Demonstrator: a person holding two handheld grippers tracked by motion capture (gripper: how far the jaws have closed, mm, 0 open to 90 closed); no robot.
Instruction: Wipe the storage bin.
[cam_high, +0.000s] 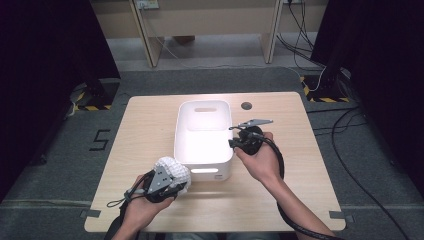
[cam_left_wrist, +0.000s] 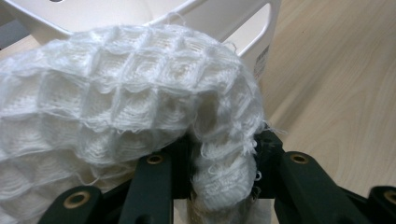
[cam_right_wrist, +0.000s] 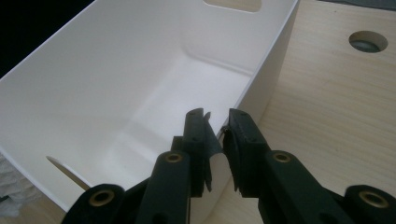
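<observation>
A white waffle-weave cloth (cam_high: 172, 169) is bunched at the near left corner of a white plastic bin (cam_high: 205, 103). My left gripper (cam_high: 176, 184) is shut on a fold of it. In the left gripper view that fold of cloth (cam_left_wrist: 116, 102) is pinched between the jaws of the left gripper (cam_left_wrist: 223, 154), with the bin (cam_left_wrist: 261, 28) just behind. My right gripper (cam_high: 234, 142) sits at the bin's right wall. In the right gripper view the jaws of the right gripper (cam_right_wrist: 217, 126) straddle the thin rim of the bin (cam_right_wrist: 116, 70), a slight gap showing. The bin's inside is bare.
The bin stands in the middle of a light wooden table (cam_high: 150, 125). A round cable hole (cam_high: 246, 105) lies just behind its far right corner, also in the right gripper view (cam_right_wrist: 368, 41). Bare tabletop lies to the left and right of the bin.
</observation>
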